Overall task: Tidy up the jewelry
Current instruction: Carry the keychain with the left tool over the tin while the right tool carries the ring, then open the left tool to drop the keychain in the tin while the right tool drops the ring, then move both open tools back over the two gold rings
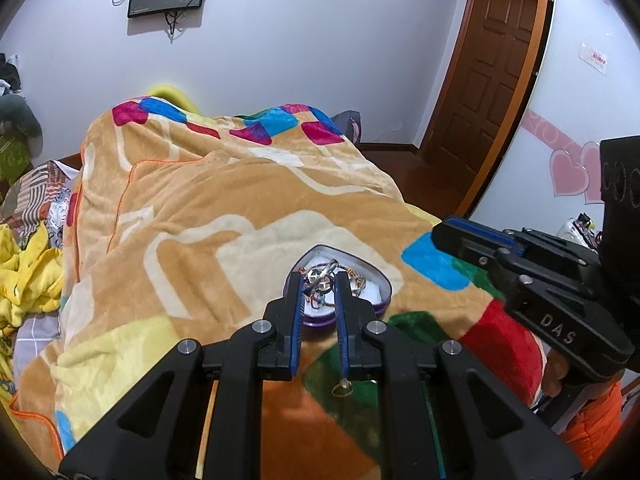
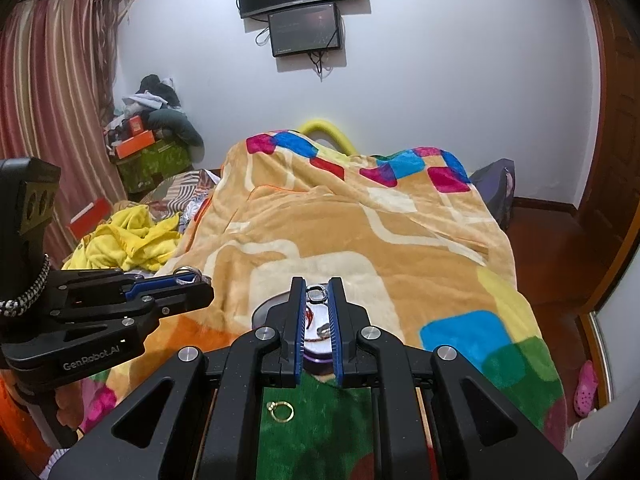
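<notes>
Both tongs nearly closed, left tongs pinching silver ring, right tongs pinching ring too.

1. A heart-shaped tin with a purple base and white lining lies open on the blanket, holding a tangle of beaded bracelets and silver rings.
2. A silver ring is pinched upright above the tin.
3. Another silver ring is likewise pinched upright.
4. A gold ring lies flat on a green patch, apart from the tin.
</notes>
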Demonstrator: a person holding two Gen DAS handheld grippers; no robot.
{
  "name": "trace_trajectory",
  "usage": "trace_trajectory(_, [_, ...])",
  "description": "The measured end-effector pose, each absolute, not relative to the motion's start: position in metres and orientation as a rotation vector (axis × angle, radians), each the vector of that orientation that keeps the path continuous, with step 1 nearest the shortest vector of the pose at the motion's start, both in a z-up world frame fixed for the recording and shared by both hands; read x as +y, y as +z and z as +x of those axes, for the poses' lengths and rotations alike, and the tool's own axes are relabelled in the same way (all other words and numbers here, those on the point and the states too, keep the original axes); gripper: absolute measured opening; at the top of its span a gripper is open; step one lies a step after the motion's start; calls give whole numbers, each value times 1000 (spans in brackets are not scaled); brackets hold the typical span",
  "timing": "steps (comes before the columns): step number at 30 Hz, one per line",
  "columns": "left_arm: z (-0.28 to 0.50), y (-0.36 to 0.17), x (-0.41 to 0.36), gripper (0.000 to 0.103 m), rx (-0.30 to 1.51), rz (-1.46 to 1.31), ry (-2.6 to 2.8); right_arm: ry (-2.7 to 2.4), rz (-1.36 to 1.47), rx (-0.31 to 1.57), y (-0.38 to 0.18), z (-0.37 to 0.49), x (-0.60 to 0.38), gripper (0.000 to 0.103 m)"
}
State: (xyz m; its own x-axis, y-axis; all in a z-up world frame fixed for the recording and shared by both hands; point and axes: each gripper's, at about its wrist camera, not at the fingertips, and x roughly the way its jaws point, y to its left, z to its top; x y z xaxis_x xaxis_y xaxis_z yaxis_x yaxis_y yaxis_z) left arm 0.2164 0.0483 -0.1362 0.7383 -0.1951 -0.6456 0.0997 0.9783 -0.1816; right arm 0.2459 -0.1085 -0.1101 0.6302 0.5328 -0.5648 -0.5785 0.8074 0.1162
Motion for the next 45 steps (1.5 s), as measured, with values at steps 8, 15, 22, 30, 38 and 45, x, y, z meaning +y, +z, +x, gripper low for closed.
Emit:
trace_trajectory(8, [240, -155, 45, 13, 771, -135, -182, 645, -94, 702, -135, 267, -99, 10])
trace_trajectory(15, [256, -176, 41, 13, 832, -137, -201, 657, -107, 788, -154, 280, -96, 10])
trace_trajectory(22, [263, -182, 37, 13, 852, -134, -216, 656, -108, 821, -160, 285, -98, 10])
trace_trajectory(30, [260, -177, 35, 13, 838, -117, -220, 649, -103, 858, -162, 290, -100, 10])
trace_trajectory(38, [251, -161, 37, 13, 809, -113, -210, 628, -114, 842, -155, 284, -102, 25])
trace_trajectory(45, [238, -145, 42, 13, 789, -115, -198, 624, -124, 815, -141, 273, -107, 25])
